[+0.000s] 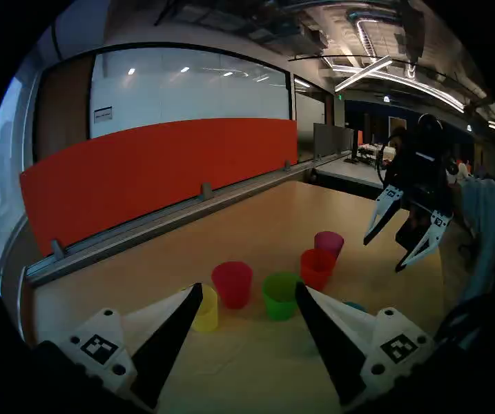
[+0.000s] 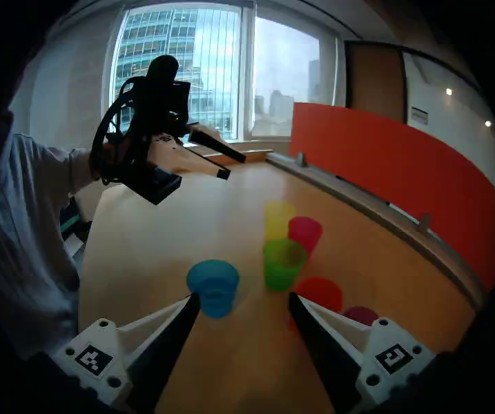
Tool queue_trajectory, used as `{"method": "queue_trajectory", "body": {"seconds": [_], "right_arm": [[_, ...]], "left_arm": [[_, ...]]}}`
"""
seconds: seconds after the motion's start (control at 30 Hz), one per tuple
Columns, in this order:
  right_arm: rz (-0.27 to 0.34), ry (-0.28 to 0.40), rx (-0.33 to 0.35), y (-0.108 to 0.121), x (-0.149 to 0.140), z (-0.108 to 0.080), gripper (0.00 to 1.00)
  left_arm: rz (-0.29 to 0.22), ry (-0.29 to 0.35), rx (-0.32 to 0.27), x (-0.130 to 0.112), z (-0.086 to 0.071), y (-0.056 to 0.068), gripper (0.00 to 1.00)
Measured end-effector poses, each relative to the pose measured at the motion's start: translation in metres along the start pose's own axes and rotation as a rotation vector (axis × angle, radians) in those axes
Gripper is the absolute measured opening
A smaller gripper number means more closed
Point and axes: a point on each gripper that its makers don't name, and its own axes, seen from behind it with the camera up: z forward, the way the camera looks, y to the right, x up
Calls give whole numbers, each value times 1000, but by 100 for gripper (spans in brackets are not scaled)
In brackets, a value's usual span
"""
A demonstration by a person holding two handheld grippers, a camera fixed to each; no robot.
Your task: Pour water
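Several small plastic cups stand in a cluster on the wooden table (image 1: 261, 207): yellow (image 1: 206, 308), crimson (image 1: 233, 283), green (image 1: 280, 294), red (image 1: 317, 268) and magenta (image 1: 329, 243). My left gripper (image 1: 246, 288) hangs open just short of them, nothing between its fingers. My right gripper (image 1: 383, 255) hovers open above the table, beyond the magenta cup. In the right gripper view, a blue cup (image 2: 213, 286) sits nearest my open right gripper (image 2: 241, 298), then green (image 2: 283, 262), yellow (image 2: 278, 219), crimson (image 2: 304, 233), red (image 2: 319, 293) and magenta (image 2: 361, 315). The left gripper (image 2: 235, 166) floats open farther back.
An orange divider panel (image 1: 157, 165) on a grey rail (image 1: 178, 217) runs along the table's far side. A person's light sleeve (image 2: 19, 228) is at the table's near edge. Windows (image 2: 178, 69) lie beyond the table end. Bare tabletop (image 2: 171, 228) surrounds the cups.
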Motion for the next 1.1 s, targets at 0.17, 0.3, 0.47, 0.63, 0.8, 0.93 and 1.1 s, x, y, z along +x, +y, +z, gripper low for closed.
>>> {"method": "queue_trajectory", "body": {"seconds": [0.17, 0.3, 0.47, 0.63, 0.8, 0.93, 1.1], "right_arm": [[-3, -16, 31, -7, -5, 17, 99], [-12, -28, 51, -13, -9, 28, 99], [-17, -39, 74, -20, -13, 42, 99], [-16, -47, 93, -26, -17, 54, 99], [-20, -64, 106, -30, -23, 66, 99], [-23, -73, 111, -32, -27, 75, 99], [-23, -81, 123, -36, -29, 87, 99]], "left_arm": [[-4, -1, 1, -2, 1, -4, 100], [-8, -3, 3, -4, 3, -7, 100], [-12, -4, 3, -6, 4, -9, 100], [-14, -5, 0, -8, 6, -10, 100], [-13, -8, -1, -10, 7, -10, 100], [-15, -9, 1, -11, 8, -12, 100], [-18, -11, 3, -13, 9, -14, 100]]}}
